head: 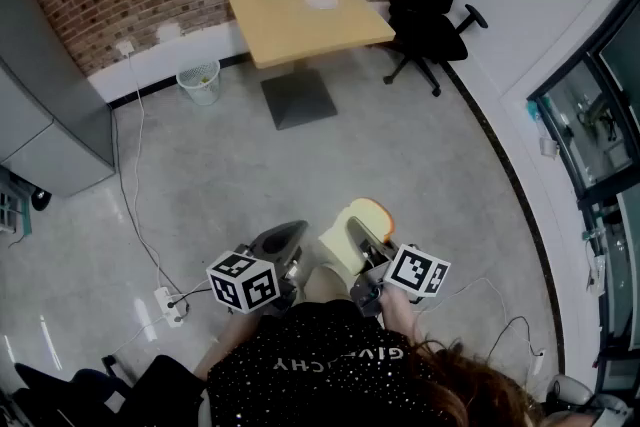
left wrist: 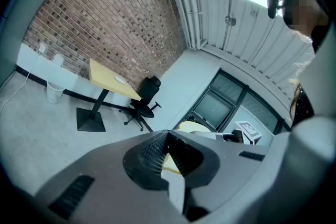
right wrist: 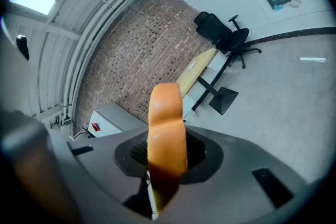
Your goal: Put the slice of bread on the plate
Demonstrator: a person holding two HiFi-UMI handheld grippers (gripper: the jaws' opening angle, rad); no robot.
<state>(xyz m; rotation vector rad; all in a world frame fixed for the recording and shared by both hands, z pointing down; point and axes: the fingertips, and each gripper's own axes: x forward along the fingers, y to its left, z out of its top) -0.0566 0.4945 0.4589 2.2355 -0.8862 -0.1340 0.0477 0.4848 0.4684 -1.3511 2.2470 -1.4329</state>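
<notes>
Right gripper (head: 368,253) clamped on the bread slice (right wrist: 167,123), which stands upright and edge-on. The plate (head: 321,0) lies well ahead on the yellow table (head: 290,30), far from both grippers. Left gripper (left wrist: 165,136) closed, empty.

The only readable lettering was the brand name "GIVENCHY", in pale studs across the person's black glittery top (head: 330,370), upside down in the head view. A small red label (right wrist: 95,127) on the pale grey cabinet (right wrist: 115,115) was too small to read.
</notes>
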